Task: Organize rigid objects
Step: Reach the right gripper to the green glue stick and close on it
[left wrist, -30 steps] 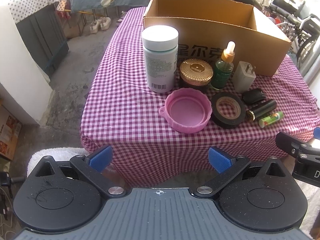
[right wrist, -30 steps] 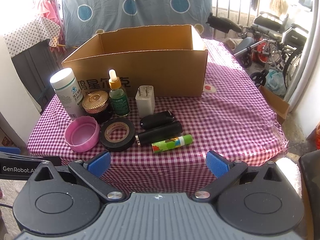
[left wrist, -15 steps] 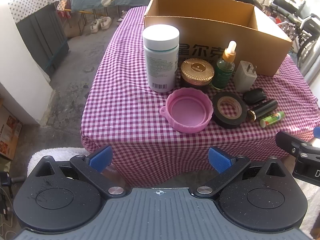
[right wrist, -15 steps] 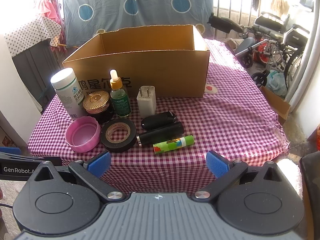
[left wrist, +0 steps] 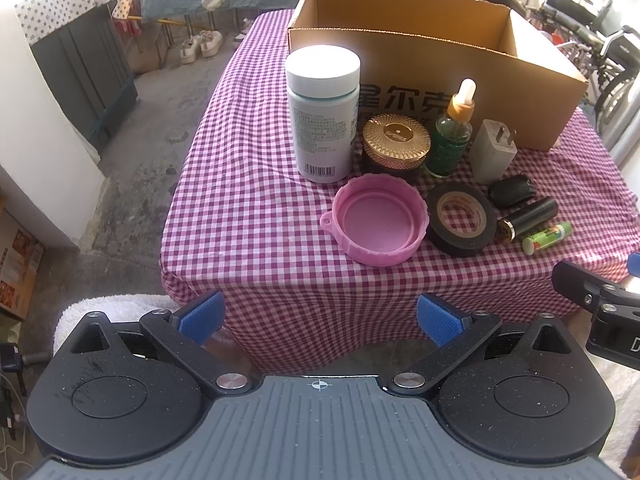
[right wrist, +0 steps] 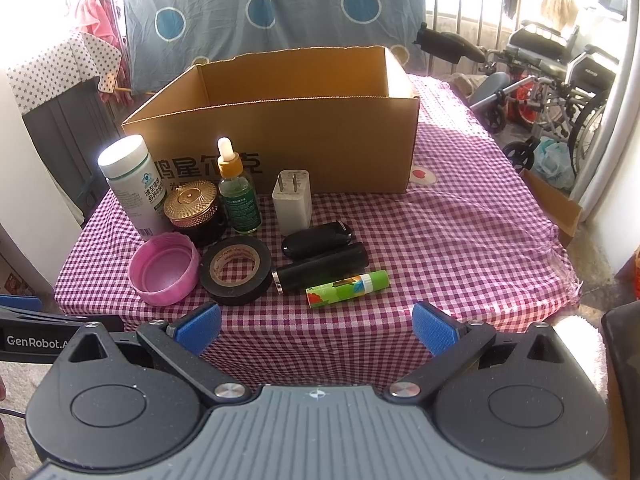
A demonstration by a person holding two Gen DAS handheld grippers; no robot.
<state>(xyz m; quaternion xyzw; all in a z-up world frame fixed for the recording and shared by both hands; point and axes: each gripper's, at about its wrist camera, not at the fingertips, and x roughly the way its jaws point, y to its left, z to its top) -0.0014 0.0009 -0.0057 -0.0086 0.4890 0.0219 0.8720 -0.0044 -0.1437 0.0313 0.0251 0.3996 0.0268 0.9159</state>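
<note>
Almost nothing is changing: you're creeping both grippers slightly closer to the counter (right wrist: 460, 240). Left gripper (left wrist: 319, 316) and right gripper (right wrist: 316, 328) are hanging off its front edge, fingers apart, empty. Every item, from white bottle (right wrist: 132, 186) to glue stick (right wrist: 347, 289), is sitting between front edge and cardboard box (right wrist: 280, 136). Nothing boxed yet.

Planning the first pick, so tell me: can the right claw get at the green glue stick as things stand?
Probably yes. The right claw is open and the green glue stick lies nearest the table edge, with only the black cylinder close behind it.
</note>
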